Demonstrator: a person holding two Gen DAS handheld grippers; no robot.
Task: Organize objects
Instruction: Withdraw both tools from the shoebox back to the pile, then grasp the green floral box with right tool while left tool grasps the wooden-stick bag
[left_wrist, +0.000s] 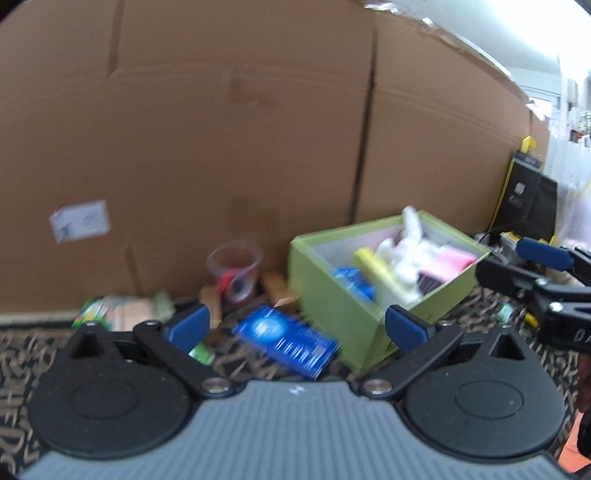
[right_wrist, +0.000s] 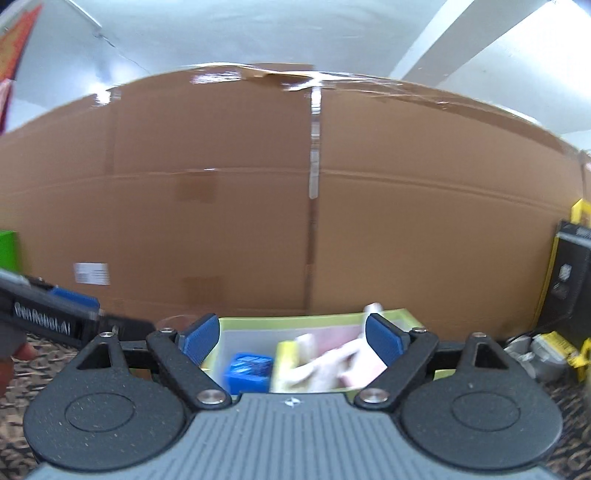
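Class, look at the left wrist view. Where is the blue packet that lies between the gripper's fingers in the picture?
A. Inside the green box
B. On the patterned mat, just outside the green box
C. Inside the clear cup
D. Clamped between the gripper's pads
B: the blue packet lies on the patterned mat beside the green box, with the open left gripper not touching it.

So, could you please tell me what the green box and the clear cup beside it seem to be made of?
The green box looks like matte cardboard: flat walls, crisp folded edges, pale lining inside. The clear cup seems thin transparent plastic, since the brown carton shows through its wall; blur leaves glass possible.
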